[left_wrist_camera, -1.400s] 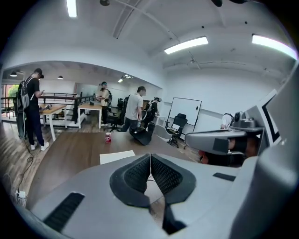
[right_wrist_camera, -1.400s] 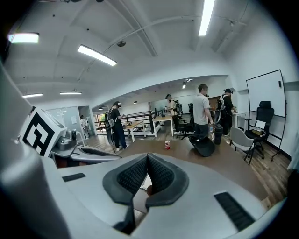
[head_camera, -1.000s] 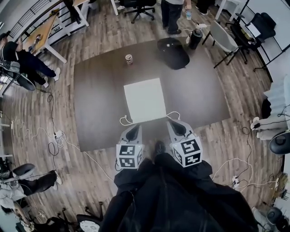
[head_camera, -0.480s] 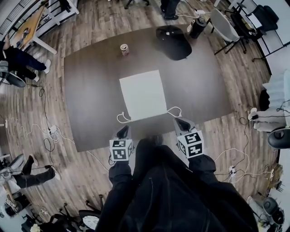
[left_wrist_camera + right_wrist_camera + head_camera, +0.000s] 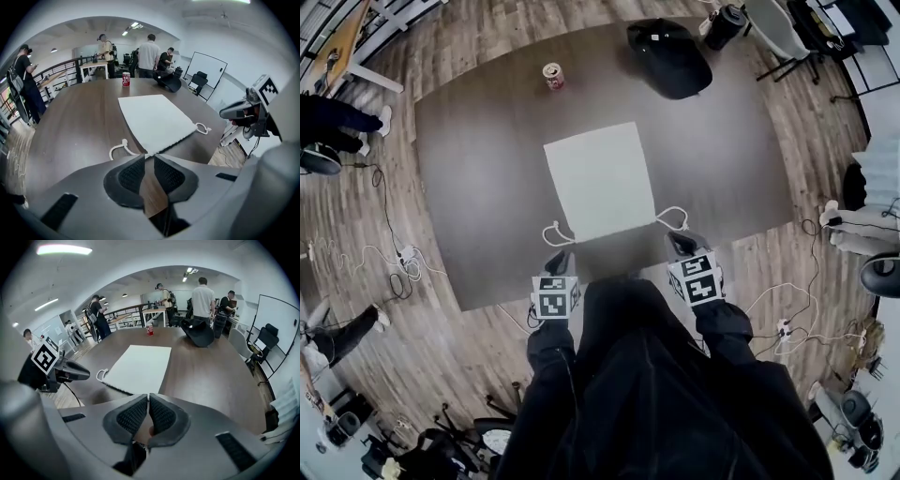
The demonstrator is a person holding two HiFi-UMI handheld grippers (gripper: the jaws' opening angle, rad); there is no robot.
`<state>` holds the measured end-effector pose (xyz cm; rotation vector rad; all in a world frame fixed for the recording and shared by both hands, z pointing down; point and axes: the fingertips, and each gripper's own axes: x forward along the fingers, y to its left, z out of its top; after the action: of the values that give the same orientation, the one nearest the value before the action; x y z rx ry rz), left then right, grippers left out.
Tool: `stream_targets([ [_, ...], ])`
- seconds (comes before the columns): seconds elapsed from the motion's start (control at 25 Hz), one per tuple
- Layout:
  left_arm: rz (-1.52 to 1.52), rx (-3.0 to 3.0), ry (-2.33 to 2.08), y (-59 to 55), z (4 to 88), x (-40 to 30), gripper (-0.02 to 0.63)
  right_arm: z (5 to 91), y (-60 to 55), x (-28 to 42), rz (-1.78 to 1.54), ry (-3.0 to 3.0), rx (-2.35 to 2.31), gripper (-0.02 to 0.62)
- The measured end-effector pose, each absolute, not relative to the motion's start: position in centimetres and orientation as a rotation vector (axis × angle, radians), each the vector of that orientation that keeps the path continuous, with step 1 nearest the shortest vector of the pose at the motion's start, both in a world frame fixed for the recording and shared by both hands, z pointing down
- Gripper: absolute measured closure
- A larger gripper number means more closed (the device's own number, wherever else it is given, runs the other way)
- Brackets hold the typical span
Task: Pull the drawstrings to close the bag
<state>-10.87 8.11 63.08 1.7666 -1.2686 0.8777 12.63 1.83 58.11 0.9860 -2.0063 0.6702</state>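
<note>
A flat white drawstring bag (image 5: 600, 183) lies on the dark brown table (image 5: 478, 187), its mouth toward me. One white cord loop (image 5: 553, 232) sticks out at the mouth's left corner, another (image 5: 675, 217) at the right corner. My left gripper (image 5: 562, 260) hangs just short of the left loop, over the table's front edge. Its jaws are just opening, the tips still almost together, with nothing between them (image 5: 148, 155). My right gripper (image 5: 680, 243) sits close behind the right loop, shut and empty (image 5: 148, 396). Neither touches a cord.
A red can (image 5: 551, 75) and a black backpack (image 5: 670, 56) stand at the table's far side. Several people stand beyond the table (image 5: 202, 296). Cables (image 5: 403, 262) trail on the wooden floor to the left and right. A chair (image 5: 773, 23) is at the far right corner.
The head view has shifted forward over the table. Both grippers have moved slightly apart along the front edge. The bag and its cords lie as before.
</note>
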Motion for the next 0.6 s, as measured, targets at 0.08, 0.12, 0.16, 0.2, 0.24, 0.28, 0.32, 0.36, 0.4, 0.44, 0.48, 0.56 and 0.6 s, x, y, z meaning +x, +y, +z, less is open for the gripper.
stream_targets([
  [0.08,0.933,1.779,-1.23,7.9,64.4,-11.1,0.487,60.1,1.5,12.7,0.662,-1.974,0.951,0.568],
  [0.12,0.963,1.79,-1.211,7.7,65.1,-11.2,0.471,61.2,1.3,12.7,0.66,-1.958,0.929,0.556],
  [0.16,0.996,1.803,-1.191,7.5,65.7,-11.3,0.464,62.1,1.1,12.6,0.66,-1.942,0.904,0.534],
  [0.2,1.033,1.82,-1.169,7.2,66.2,-11.5,0.462,63.0,1.0,12.5,0.661,-1.927,0.879,0.511],
  [0.24,1.073,1.844,-1.146,6.9,66.8,-11.5,0.458,63.7,0.9,12.4,0.658,-1.913,0.857,0.496],
  [0.28,1.115,1.87,-1.122,6.7,67.4,-11.6,0.447,64.4,0.7,12.5,0.648,-1.902,0.837,0.487],
  [0.32,1.153,1.892,-1.1,6.5,67.9,-11.8,0.441,65.1,0.6,12.6,0.634,-1.893,0.817,0.474],
  [0.36,1.182,1.911,-1.079,6.3,68.3,-11.8,0.437,65.7,0.4,12.7,0.614,-1.884,0.795,0.463],
  [0.4,1.201,1.93,-1.059,6.0,68.6,-11.8,0.433,66.3,0.2,12.9,0.588,-1.873,0.772,0.456],
  [0.44,1.218,1.95,-1.038,5.8,68.8,-11.7,0.431,66.9,0.0,13.1,0.562,-1.861,0.748,0.451],
  [0.48,1.237,1.971,-1.014,5.6,69.1,-11.6,0.43,67.4,-0.2,13.3,0.538,-1.848,0.725,0.446],
  [0.56,1.276,2.002,-0.965,5.4,69.7,-11.3,0.426,68.3,-0.6,13.4,0.508,-1.83,0.689,0.436],
  [0.6,1.292,2.011,-0.944,5.4,70.1,-11.2,0.425,68.7,-0.8,13.3,0.498,-1.825,0.675,0.431],
])
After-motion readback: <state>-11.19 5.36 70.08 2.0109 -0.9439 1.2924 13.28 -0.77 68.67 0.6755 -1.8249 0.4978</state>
